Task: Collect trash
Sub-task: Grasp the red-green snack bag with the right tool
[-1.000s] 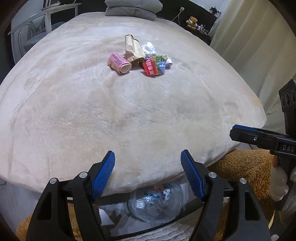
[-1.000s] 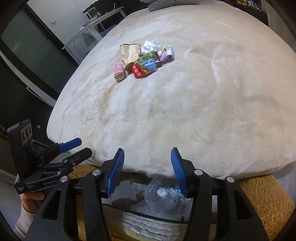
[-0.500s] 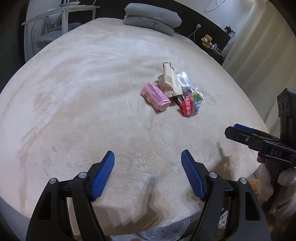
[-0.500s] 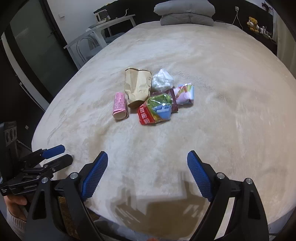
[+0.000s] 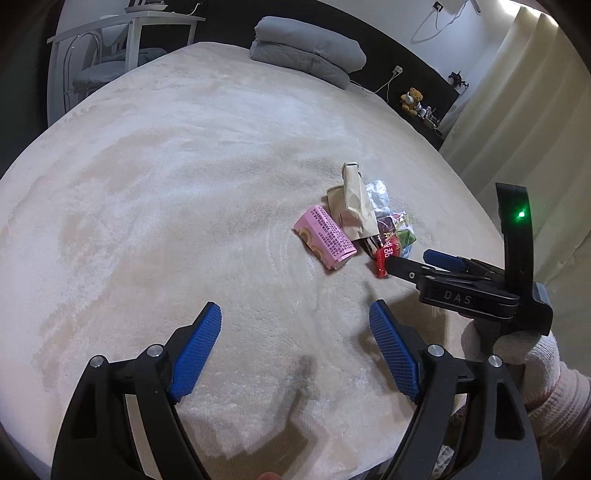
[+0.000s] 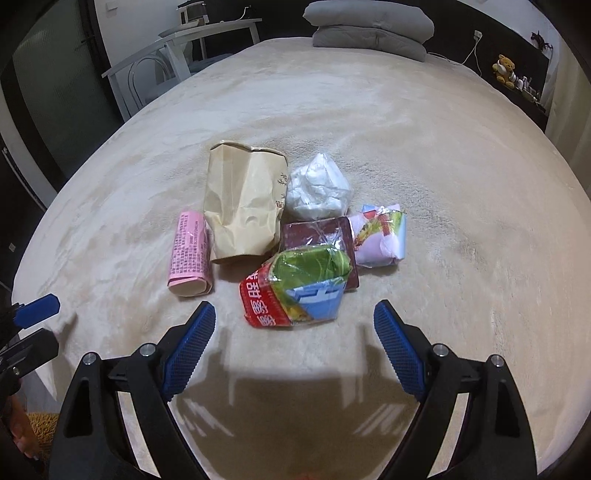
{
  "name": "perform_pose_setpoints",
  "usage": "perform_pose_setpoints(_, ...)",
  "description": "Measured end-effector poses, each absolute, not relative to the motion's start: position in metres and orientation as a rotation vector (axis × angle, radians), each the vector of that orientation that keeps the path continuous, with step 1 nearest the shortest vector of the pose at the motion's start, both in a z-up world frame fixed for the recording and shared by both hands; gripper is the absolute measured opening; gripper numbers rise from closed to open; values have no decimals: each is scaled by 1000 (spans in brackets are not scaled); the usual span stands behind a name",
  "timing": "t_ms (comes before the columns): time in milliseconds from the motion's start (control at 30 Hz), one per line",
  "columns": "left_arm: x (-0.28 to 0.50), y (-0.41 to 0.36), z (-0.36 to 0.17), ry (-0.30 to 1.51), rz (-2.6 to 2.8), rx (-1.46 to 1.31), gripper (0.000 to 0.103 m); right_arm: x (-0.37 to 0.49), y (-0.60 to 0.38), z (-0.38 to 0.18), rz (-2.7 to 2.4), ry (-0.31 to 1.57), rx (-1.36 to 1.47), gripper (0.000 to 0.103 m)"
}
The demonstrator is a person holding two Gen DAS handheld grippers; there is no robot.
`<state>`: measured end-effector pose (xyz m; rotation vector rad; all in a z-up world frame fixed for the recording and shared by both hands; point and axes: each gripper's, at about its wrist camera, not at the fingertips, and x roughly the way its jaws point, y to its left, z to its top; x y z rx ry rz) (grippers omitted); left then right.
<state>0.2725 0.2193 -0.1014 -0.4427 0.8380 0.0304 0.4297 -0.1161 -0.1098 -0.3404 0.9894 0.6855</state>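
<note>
A pile of trash lies on the cream bed cover [image 6: 424, 147]: a pink carton [image 6: 189, 254], a crumpled brown paper bag [image 6: 243, 206], a white plastic wad [image 6: 319, 192], a dark maroon packet [image 6: 314, 230], a pink-white wrapper [image 6: 380, 236] and a red-green-blue snack bag [image 6: 299, 291]. My right gripper [image 6: 293, 334] is open and empty, just short of the snack bag. My left gripper [image 5: 295, 347] is open and empty, further back, left of the pile. In the left wrist view the pink carton [image 5: 325, 236] and paper bag [image 5: 352, 206] show, and the right gripper [image 5: 421, 262] reaches the pile.
Folded grey bedding [image 6: 369, 26] lies at the bed's far end. A white table and chair [image 6: 166, 66] stand to the left. A shelf with a teddy bear [image 6: 504, 68] and curtains [image 5: 517, 110] are to the right.
Both grippers have risen from below the bed edge and moved forward over the bed toward the pile. The right gripper has come closest. The clear bin below has left view.
</note>
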Motion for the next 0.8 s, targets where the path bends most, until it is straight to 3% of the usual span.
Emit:
perform_pose_setpoints(300,277,222,-107,840,15,-455,81,441,-100,-126,662,982,-373,86)
perform_pose_setpoints(333,277,222,-107,841,14,-454,81,442,-100,-126,656,983,-377,83)
perform_pose_setpoints(367,277,222,-107,842,13,-455,81,442,-100,-126,645,978,-386,66)
perform_pose_setpoints(800,288,220,-109,840,20,-454,81,428,-118,-107,683,966,-388,61)
